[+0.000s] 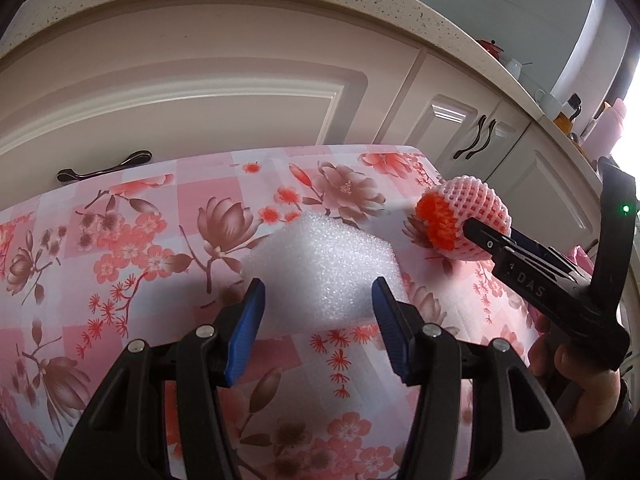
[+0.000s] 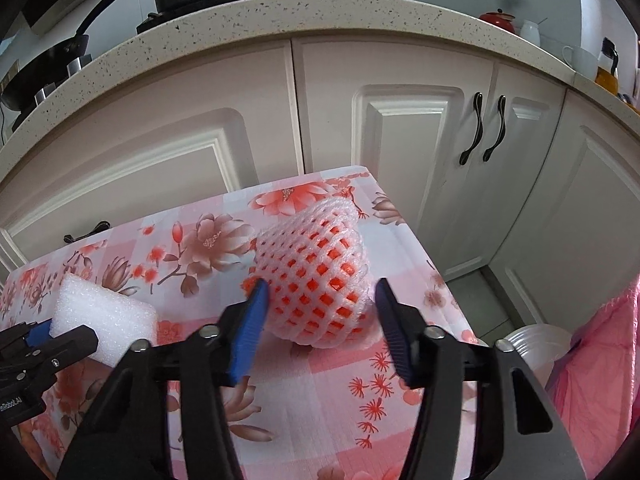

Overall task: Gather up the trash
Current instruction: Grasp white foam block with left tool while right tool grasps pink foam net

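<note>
Left side: white foam block (image 1: 320, 268) lay on the table (image 1: 120, 240), floral pink cloth, roughly mid-surface. Left gripper (image 1: 318, 308) sat right at its near edge, jaws apart, block between the tips; pads (image 1: 250, 332) looked just shy of the foam or barely brushing it, no visible squeeze. Judged: block was very light, soft, easily dented, and would skid if nudged. Best to take it across the short faces, tips well down the sides, mild pressure only.

Right side: pink foam fruit net (image 2: 316, 276) with orange showing through the mesh, near the table's far right corner. Whether the orange was fruit or just a liner, couldn't tell. Right gripper (image 2: 320, 308) straddled it; left pad touched the net's flank, right pad stood clear with a gap. Not clamped yet. Judged: net was springy and compressible and would collapse inward, so the jaws needed to travel well past first contact. Grab across the widest belly, not the frayed open end.

Further right, below the table edge: pink plastic bag (image 2: 600, 360) and a white bin rim (image 2: 536, 340), likely drop target.
</note>
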### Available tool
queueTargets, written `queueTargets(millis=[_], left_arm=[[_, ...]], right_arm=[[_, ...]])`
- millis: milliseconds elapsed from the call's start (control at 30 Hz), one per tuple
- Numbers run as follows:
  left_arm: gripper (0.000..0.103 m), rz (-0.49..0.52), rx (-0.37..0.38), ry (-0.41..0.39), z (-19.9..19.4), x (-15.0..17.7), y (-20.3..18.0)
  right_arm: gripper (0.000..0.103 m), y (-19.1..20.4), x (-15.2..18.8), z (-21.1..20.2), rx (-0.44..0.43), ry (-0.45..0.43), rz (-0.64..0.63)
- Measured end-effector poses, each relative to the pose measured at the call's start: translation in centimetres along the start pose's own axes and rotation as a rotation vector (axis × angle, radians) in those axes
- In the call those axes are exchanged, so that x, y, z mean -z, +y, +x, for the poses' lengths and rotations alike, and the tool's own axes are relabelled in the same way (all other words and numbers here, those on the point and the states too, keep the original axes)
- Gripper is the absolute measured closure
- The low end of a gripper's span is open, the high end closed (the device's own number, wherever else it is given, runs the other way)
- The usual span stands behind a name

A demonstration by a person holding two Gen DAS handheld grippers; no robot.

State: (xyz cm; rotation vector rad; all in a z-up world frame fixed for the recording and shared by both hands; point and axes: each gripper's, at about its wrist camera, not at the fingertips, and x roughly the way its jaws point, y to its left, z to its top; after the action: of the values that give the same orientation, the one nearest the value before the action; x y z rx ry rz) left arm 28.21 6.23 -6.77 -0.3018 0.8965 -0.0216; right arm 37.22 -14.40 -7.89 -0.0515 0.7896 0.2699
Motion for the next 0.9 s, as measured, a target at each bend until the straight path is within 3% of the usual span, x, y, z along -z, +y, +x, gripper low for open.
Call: queueTargets(millis=[233,533,900], left_arm=[[0.05,-0.002,0.0,-0.003,-0.1,0.1,-0.2],[0.05,0.009,0.0,-0.018,-1.2,0.1,-1.7],[0.05,0.063,0.043,-0.059,-3.4,-0.1,-6.5]], right_arm=[[0.08,0.0,0.5,-0.9,-0.02,-0.013,-0.013],[0.082,-0.9,1.2,-4.2,-0.023,-0.061,0.009],[0.082,-4.3,2.3,-11.8,0.031,-0.148,0.064]])
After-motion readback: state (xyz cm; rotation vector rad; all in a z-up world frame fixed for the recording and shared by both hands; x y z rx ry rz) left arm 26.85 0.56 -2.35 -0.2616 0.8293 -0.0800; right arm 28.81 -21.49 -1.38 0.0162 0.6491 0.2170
